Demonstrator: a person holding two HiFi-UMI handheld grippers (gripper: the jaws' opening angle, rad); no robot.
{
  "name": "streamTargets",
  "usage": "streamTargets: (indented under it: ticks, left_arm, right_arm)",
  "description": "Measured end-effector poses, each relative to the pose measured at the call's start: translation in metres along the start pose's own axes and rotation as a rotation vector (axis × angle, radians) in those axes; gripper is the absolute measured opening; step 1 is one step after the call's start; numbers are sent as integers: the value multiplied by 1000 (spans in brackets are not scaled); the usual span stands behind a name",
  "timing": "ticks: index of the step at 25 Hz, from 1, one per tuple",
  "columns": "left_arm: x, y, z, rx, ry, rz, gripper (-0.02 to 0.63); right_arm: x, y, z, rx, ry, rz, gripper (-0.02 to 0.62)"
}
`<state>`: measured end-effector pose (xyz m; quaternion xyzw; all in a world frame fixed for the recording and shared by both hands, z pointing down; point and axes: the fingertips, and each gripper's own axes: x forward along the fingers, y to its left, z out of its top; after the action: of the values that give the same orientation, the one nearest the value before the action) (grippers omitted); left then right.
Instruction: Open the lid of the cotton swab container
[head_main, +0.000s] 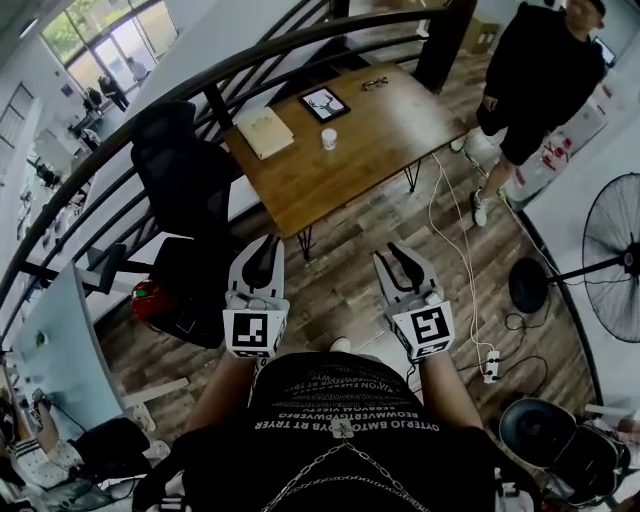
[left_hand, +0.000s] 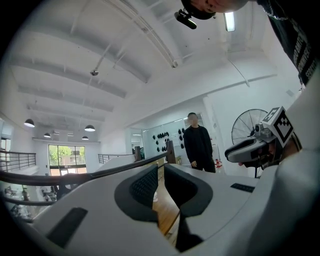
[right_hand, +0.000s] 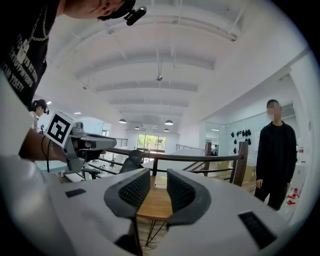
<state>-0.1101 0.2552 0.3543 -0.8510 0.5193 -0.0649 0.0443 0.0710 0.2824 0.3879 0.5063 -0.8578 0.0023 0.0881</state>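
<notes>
The cotton swab container (head_main: 328, 138), a small white tub, stands upright near the middle of the wooden table (head_main: 340, 185), its long axis vertical and its top facing up, between a pale book (head_main: 264, 132) and a dark-framed picture (head_main: 324, 103). Both tongs are held in the air over the floor, well apart from the table. The left tongs (head_main: 262, 250) are pressed together on nothing, and the right tongs (head_main: 400, 256) are spread partway, also empty.
</notes>
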Motion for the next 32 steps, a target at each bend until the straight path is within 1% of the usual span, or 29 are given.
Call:
streamTargets:
  ticks: [4, 8, 14, 26, 30, 32]
  left_arm:
    - [1, 2, 0, 7, 5, 11, 90]
    - [8, 5, -3, 15, 25, 19, 95]
    - [27, 18, -17, 9, 44, 12, 101]
    - [114, 49, -32, -11, 56, -63, 130]
    - [140, 63, -39, -9, 68, -82, 144]
    - [151, 70, -45, -10, 90, -86, 147]
  right_arm:
    - [8, -6, -1, 0, 7, 12, 110]
    - [18, -13, -3, 9, 16, 17, 110]
    - [41, -19, -7, 13, 26, 15, 110]
    - [118, -57, -2, 19, 46, -5, 115]
    - [146, -64, -9, 33, 62, 3, 115]
    - [159, -68, -16, 42, 81, 9, 115]
